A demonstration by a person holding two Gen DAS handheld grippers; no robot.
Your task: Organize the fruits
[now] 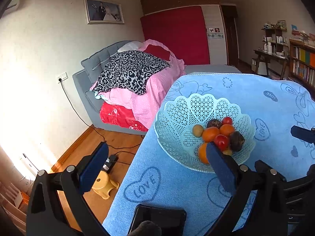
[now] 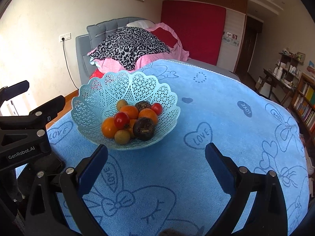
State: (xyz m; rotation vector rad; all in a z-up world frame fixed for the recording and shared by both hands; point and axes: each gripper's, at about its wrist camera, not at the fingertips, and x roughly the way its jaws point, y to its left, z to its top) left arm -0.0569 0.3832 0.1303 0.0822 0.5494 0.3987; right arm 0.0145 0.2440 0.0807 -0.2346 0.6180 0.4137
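Several fruits (image 2: 130,122) sit heaped in the pale green lattice basket (image 2: 94,106) in front of you: oranges (image 2: 148,115), small red fruits (image 2: 121,117), dark wrinkled ones (image 2: 143,128) and a couple of yellowish-green ones (image 2: 122,136). That basket rests on the blue towel (image 2: 226,127) printed with hearts and "LOVE", which covers the tabletop. Your right claw (image 2: 156,165) hangs spread wide and empty over the towel, just short of the basket's near rim. Your left claw (image 1: 157,164) is also spread wide with nothing in it; its right finger overlaps the basket's near edge in the left wrist view, while its left finger hangs past the towel's edge over the wooden floor (image 1: 82,157). Beyond stand a bed (image 1: 94,66) piled with pink and leopard-print bedding, and a bookshelf (image 1: 303,63) off to the right.
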